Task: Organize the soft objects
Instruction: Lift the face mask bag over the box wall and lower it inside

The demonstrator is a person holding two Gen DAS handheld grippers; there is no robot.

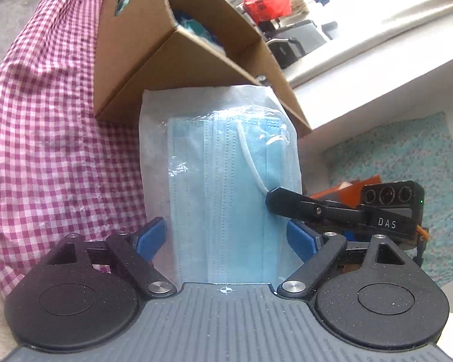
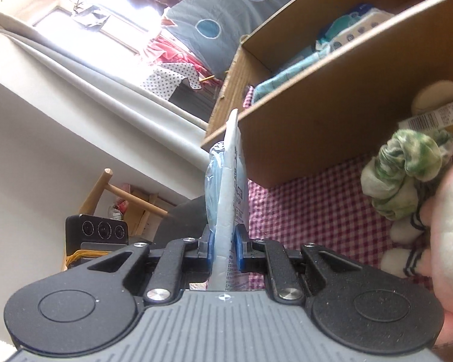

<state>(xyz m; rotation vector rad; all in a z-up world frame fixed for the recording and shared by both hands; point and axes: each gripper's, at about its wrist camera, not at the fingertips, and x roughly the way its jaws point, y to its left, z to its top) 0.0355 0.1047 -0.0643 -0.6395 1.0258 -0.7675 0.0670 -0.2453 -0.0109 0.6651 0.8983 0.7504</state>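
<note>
A clear plastic pack of blue face masks stands upright in front of a cardboard box. My left gripper is open, its blue pads on either side of the pack and apart from it. My right gripper is shut on the edge of the same mask pack; one of its fingers shows in the left wrist view pinching the pack's right side. The cardboard box holds teal and white soft items.
A pink checked cloth covers the surface. A green-white scrunchie, a labelled roll and a pale plush toy lie at the right. A teal rug and white shelf lie beyond the edge.
</note>
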